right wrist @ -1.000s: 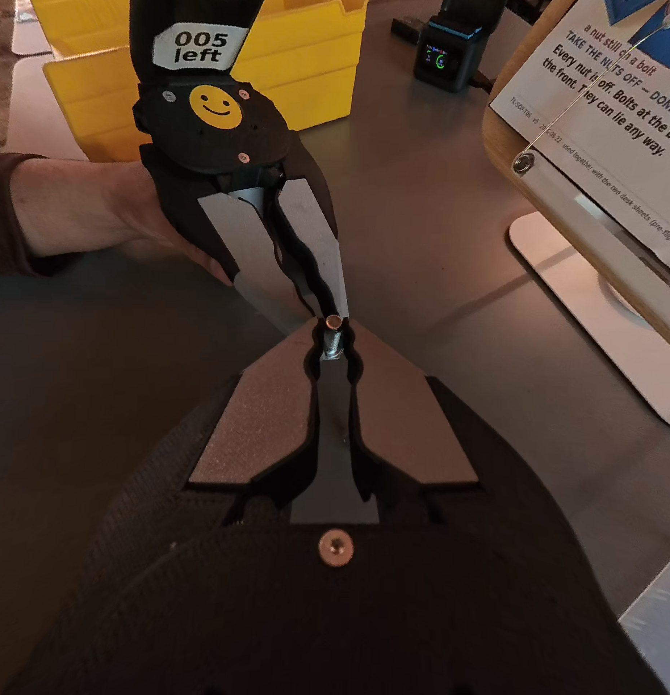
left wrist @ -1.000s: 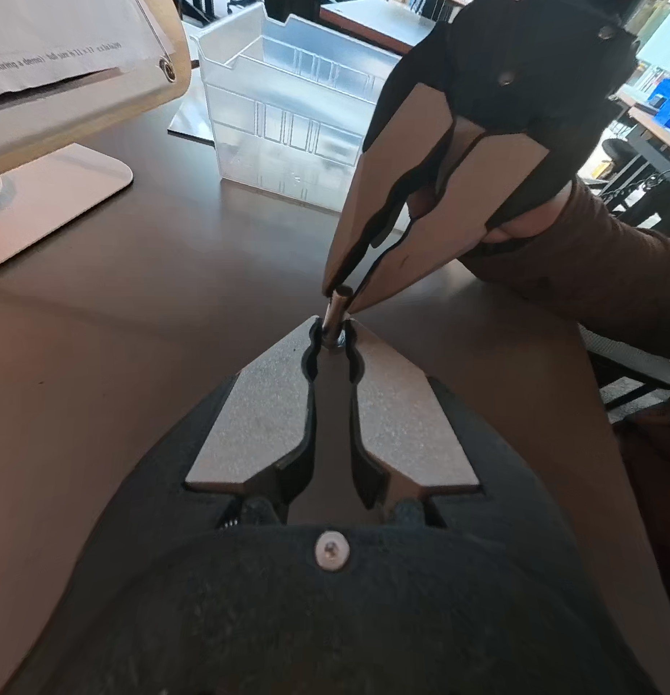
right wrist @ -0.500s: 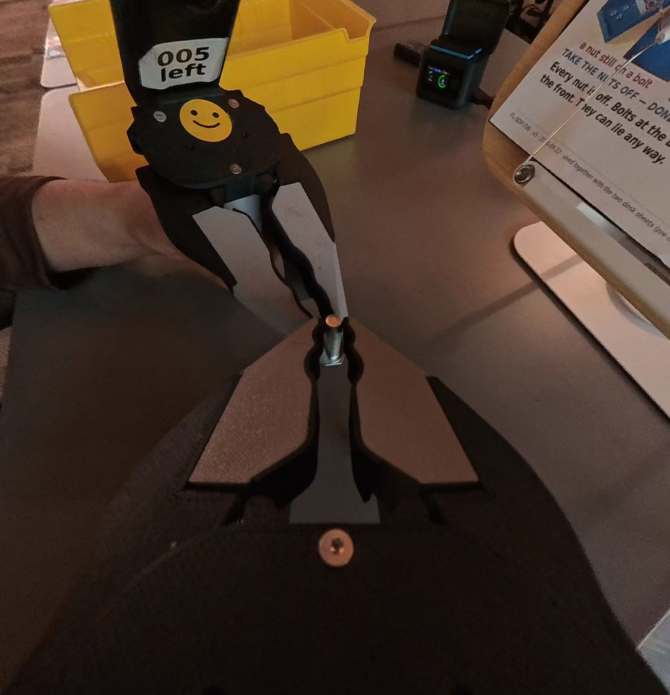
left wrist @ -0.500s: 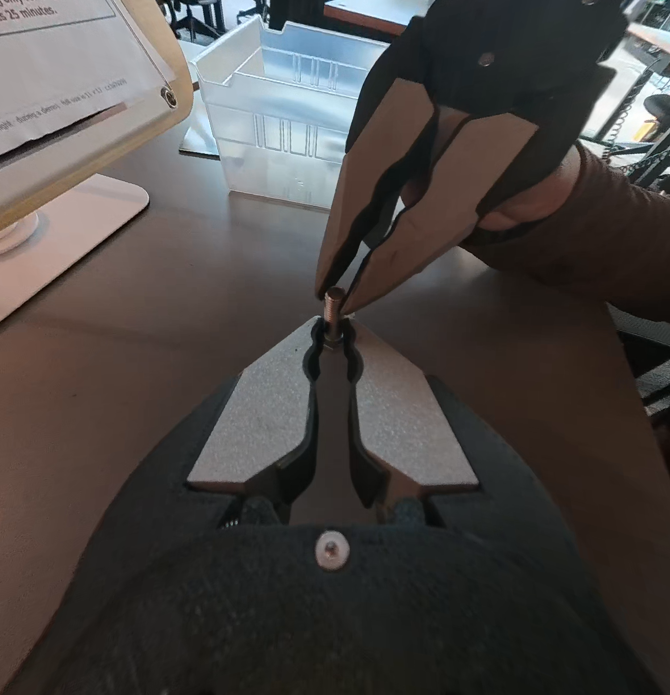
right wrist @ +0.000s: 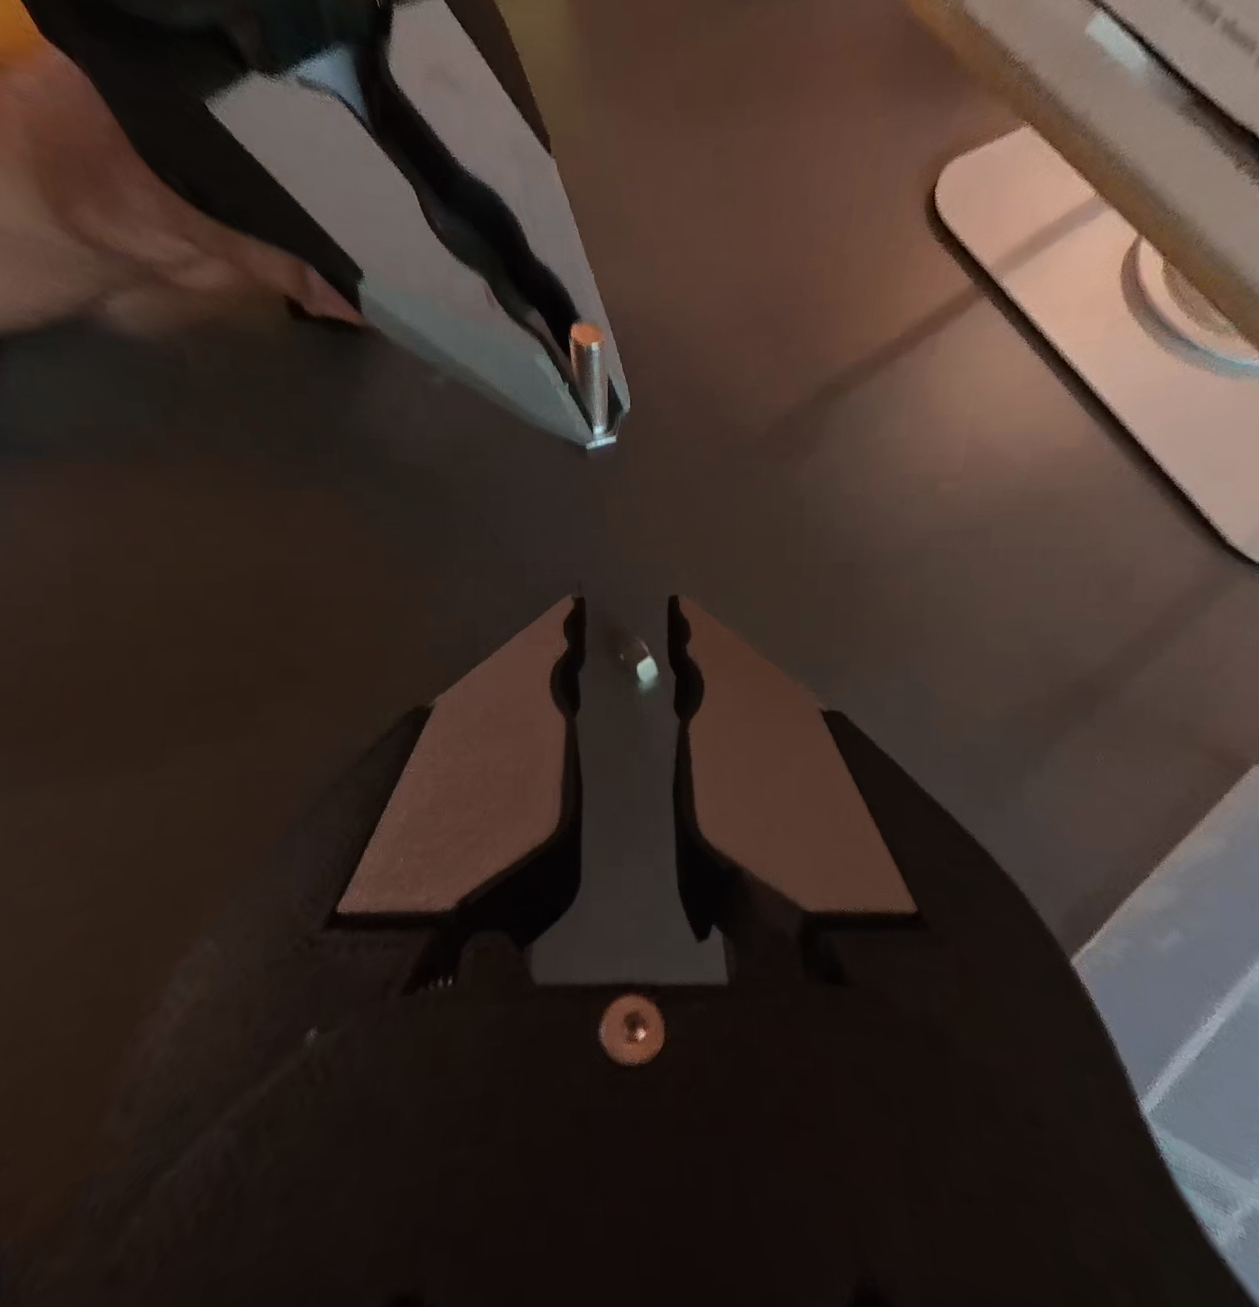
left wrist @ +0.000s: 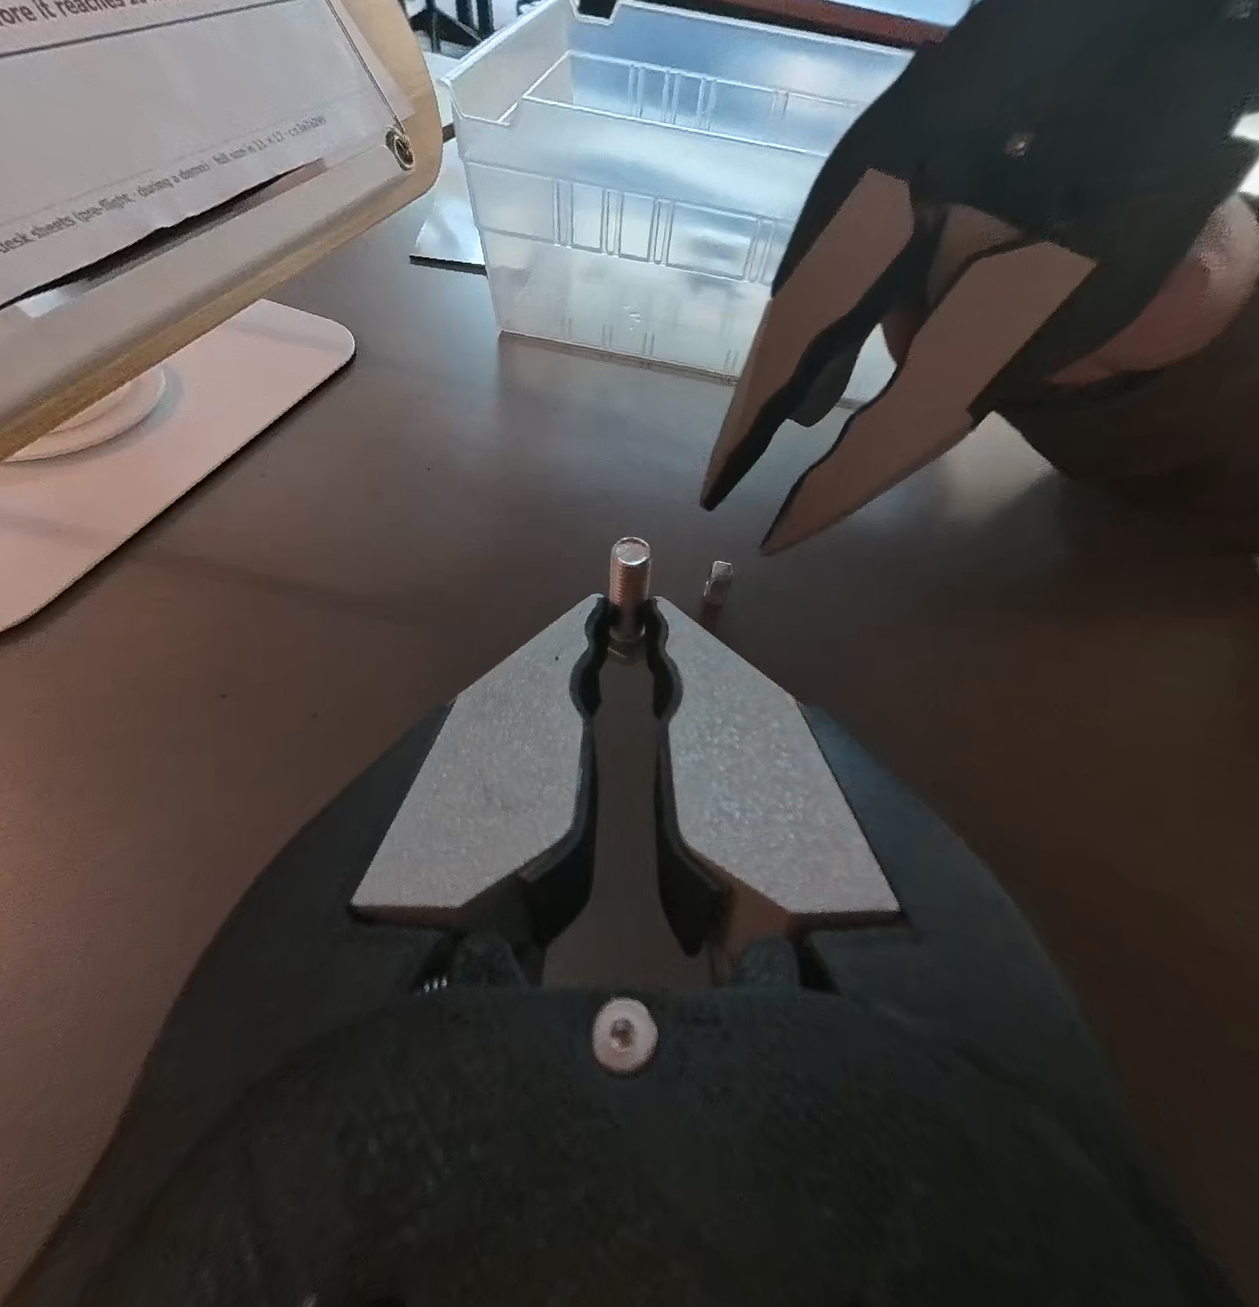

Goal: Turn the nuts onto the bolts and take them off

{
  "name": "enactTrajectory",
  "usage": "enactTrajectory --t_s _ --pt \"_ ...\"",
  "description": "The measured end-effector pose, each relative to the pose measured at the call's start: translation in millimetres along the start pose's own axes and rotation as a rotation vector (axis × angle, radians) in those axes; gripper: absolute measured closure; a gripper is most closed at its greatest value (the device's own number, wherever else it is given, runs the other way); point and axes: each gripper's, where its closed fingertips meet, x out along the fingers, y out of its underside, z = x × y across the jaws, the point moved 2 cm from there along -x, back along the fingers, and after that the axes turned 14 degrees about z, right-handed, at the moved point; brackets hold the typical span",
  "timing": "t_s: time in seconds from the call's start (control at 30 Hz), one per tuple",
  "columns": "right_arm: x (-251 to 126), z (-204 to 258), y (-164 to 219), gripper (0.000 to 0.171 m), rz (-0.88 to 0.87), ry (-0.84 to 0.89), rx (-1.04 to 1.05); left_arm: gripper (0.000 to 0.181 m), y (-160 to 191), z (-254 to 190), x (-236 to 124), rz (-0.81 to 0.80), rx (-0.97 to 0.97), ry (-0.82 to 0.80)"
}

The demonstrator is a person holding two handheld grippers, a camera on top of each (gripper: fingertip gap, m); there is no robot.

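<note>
My left gripper (left wrist: 628, 610) is shut on the lower part of a silver bolt (left wrist: 630, 576) and holds it upright over the dark table (left wrist: 330, 707). A small silver nut (left wrist: 717, 581) is loose just to the right of the bolt, at the table surface. I cannot tell whether it lies still. My right gripper (left wrist: 738, 527) is open and empty, up and to the right of the bolt. In the right wrist view the nut (right wrist: 641, 665) shows between the open fingers of the right gripper (right wrist: 625, 601). The left gripper (right wrist: 602, 431) holds the bolt (right wrist: 588, 368) beyond.
A clear plastic bin (left wrist: 648, 212) stands at the back of the table. A paper sheet on a wooden stand (left wrist: 153, 177) with a white base (left wrist: 153, 438) is at the left. In the right wrist view the base (right wrist: 1107, 318) is at the right, the bin (right wrist: 1213, 1061) lower right. My right fingertips sit around 5 cm from my left ones.
My right gripper has opened and drawn back from the bolt. The nut has come off the bolt and now sits loose beside it. My left gripper still holds the bolt.
</note>
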Motion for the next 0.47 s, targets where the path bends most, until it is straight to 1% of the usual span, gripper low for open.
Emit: enactTrajectory --t_s 0.13,0.23,0.37,0.47 --pt "12 1 15 0.149 0.049 0.053 -0.049 0.172 0 -1 1 0.006 0.009 -0.003" --pt "23 -1 24 0.157 0.118 0.071 -0.072 0.173 0 -1 1 0.006 0.01 -0.003" --pt "27 -5 26 0.166 0.133 0.104 -0.103 0.173 0 0 -1 0.0 0.008 -0.008" --pt "23 -7 27 0.166 0.148 0.221 -0.203 0.173 -2 1 -3 -0.007 0.001 -0.011"
